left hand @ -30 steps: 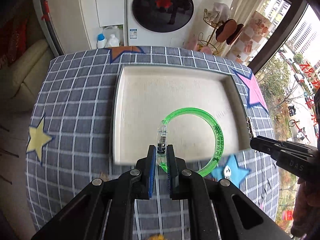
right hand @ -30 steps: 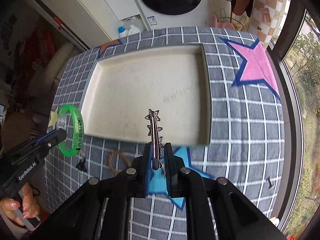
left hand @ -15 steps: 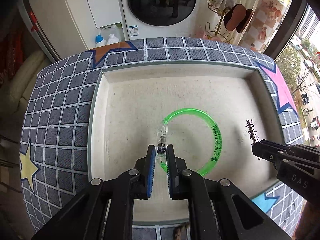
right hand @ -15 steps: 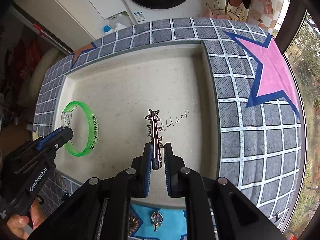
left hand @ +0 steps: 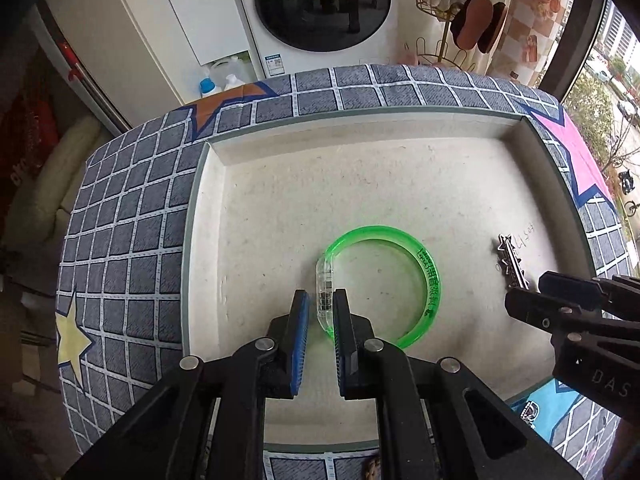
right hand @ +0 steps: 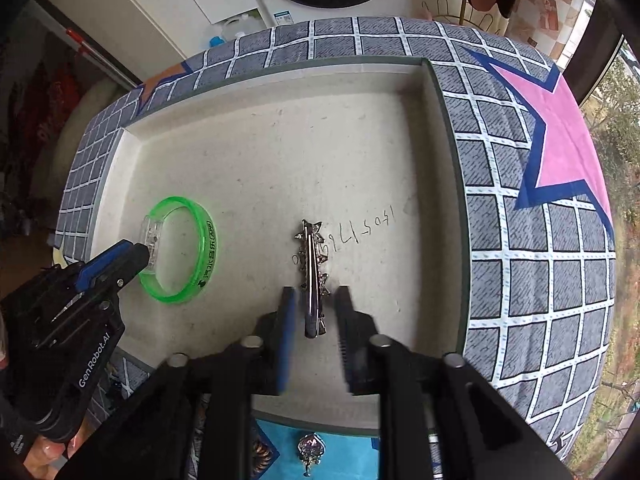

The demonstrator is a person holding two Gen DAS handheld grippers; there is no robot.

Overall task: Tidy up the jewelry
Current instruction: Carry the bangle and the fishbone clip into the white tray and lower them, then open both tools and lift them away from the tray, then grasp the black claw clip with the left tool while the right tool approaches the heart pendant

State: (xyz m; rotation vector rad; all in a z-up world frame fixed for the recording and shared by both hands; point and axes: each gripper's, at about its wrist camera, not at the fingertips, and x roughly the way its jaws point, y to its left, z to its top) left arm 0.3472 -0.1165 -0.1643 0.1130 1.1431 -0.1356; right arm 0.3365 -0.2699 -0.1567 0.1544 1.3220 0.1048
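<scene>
Checked cloth with coloured stars covers the tabletop [left hand: 120, 240]; a washer stands behind. Left wrist view: cream tray [left hand: 192, 240] on the cloth, left claw [left hand: 320, 304] clamped on the clear clasp of the green bangle [left hand: 428, 280], which is down in the tray. Right claw [left hand: 524, 292] at the right edge, beside the hair clip [left hand: 510, 260]. Right wrist view: right claw [right hand: 314, 312] has just been opening; fingers [right hand: 286, 320] stand clear of the clip [right hand: 312, 280], which lies on the tray [right hand: 452, 160] floor between them. Bangle [right hand: 204, 240] left of it, in the left claw [right hand: 140, 256].
</scene>
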